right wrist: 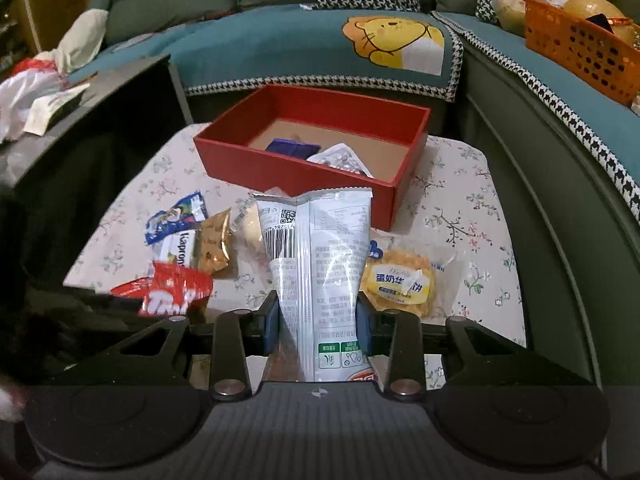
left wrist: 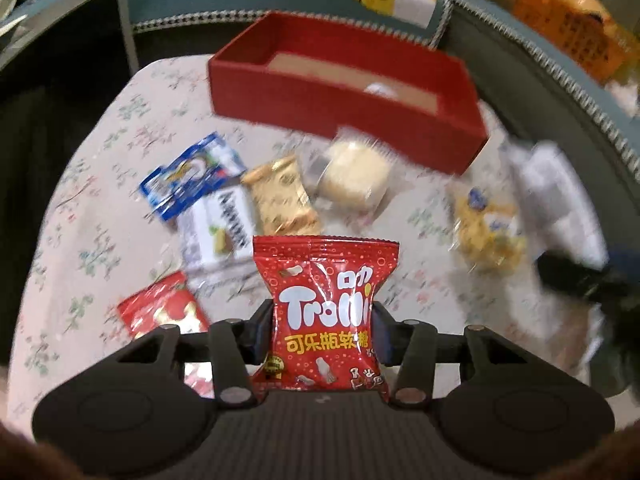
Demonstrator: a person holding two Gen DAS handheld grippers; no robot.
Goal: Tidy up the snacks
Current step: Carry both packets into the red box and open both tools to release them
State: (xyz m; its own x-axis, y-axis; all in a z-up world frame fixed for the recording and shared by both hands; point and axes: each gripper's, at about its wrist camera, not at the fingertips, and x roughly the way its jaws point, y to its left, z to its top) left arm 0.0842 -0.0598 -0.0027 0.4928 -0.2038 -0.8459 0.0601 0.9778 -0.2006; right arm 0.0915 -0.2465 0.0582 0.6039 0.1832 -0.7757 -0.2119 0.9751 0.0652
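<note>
Although the left wrist view is smeared by motion, the Trolli gummy packet [left wrist: 325, 312] stays sharp: a red pouch with white "Trolli" lettering and yellow Chinese characters, clamped upright between the pads of the left gripper [left wrist: 323, 334], its lower edge cut off behind the gripper body. Beyond it the red box [left wrist: 280, 96] is blurred and its contents cannot be made out from this side. On the floral desk [left wrist: 100, 200] lie a blue-and-white packet [left wrist: 188, 176], a white packet [left wrist: 218, 228] with illegible print, a gold biscuit packet [left wrist: 280, 196], a pale round cake in clear wrap [left wrist: 354, 176] and a second red packet [left wrist: 164, 308], partly hidden by the gripper linkage.

From the right wrist view the right gripper [right wrist: 318, 322] is closed on a silver-white snack bag [right wrist: 320, 268], shown from its back: a barcode, a QR code and fine Chinese text too small to read; its bottom is cut off. This bag hides most of the round cake. To its right, on the desk, a clear-wrapped yellow waffle biscuit [right wrist: 404, 280] carries a yellow label with Chinese characters. The white packet reads "Kapron...", partly covered. Inside the red box lie a purple packet [right wrist: 292, 147] and a silver-white packet [right wrist: 340, 158]. Both grippers point steeply down toward the desk, short of the box. An orange basket [right wrist: 580, 56] sits on the sofa [right wrist: 280, 44], whose cover shows a cartoon lion.
</note>
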